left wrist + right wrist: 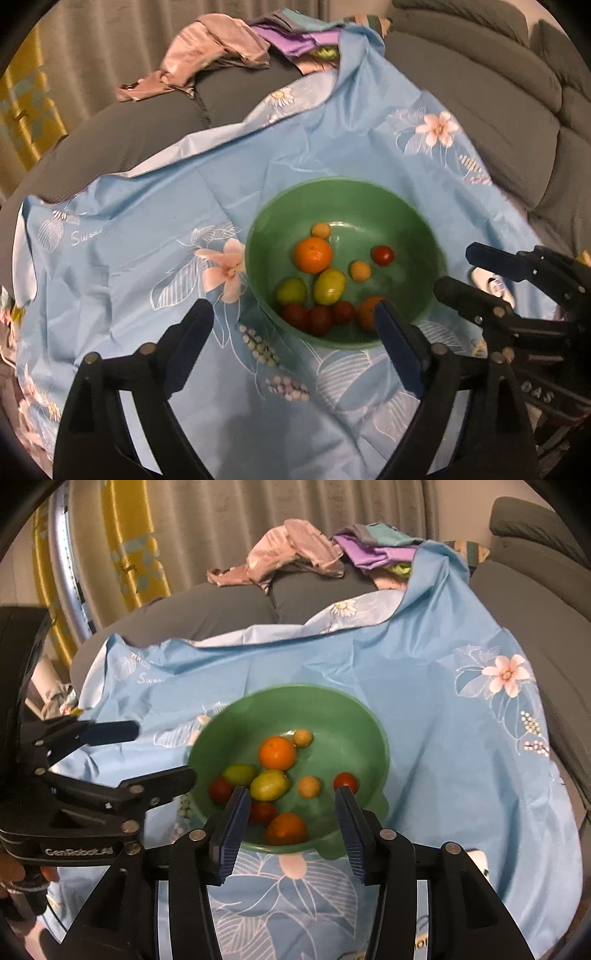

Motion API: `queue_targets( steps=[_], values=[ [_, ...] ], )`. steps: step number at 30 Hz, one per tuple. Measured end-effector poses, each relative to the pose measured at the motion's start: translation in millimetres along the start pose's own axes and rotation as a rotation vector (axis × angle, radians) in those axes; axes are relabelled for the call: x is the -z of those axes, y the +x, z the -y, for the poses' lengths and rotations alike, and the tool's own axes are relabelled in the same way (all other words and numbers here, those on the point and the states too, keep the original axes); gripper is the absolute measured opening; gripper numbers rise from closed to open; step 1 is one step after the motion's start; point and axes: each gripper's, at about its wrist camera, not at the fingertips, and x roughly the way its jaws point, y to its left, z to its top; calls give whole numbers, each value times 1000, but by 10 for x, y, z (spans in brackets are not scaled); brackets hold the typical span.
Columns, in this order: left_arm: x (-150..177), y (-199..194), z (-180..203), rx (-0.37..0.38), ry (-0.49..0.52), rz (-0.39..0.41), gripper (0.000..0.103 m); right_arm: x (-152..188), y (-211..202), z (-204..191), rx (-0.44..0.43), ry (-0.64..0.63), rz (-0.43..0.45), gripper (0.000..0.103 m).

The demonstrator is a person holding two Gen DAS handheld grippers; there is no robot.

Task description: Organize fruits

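While both grippers hang over the blue flowered cloth [122, 258], every fruit in view already lies inside the green bowl [406, 221] — none shows loose on the cloth. Going left to right: the left gripper [295, 317] is spread wide and holds nothing, its right finger crossing the bowl's near rim, so the bowl lies ahead and to its right. Within the bowl sit two yellow-green fruits [329, 286], a large orange [313, 254] behind them, dark red fruits [319, 319] along the near wall, a second orange [286, 829] at the near edge, two small tan fruits [360, 270] and one red fruit [382, 255] apart to the right. The right gripper [291, 797] is also spread and empty, squared straight onto the bowl, with the second orange just beyond its gap; it looks the nearer one. Such a scene fits either fruit gathered in the bowl or fruit waiting to be sorted out of it.
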Motion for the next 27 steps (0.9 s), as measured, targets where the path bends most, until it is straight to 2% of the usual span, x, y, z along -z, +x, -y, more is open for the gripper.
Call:
queue_targets(
  steps=[2, 7, 9, 11, 13, 19, 27],
  values=[
    [4, -128, 3, 1, -8, 13, 98, -42, -74, 4, 11, 23, -11, 49],
    [-40, -472, 23, -34, -50, 60, 103, -146, -299, -29, 25, 45, -24, 49],
    [-104, -540, 29, -54, -65, 34, 103, -215, -366, -63, 54, 42, -53, 49],
    [-168, -575, 81, -121, -41, -14, 103, -270, -436, -84, 56, 31, -53, 49],
    [-208, -623, 100, -144, -28, -22, 103, -342, -517, -118, 51, 9, -48, 49],
    [-335, -749, 25, -136, -71, -18, 103, -535, -674, -135, 96, -31, -59, 49],
    [-451, -839, 96, -157, -64, -10, 103, -691, -752, -69, 43, -6, -78, 49]
  ],
)
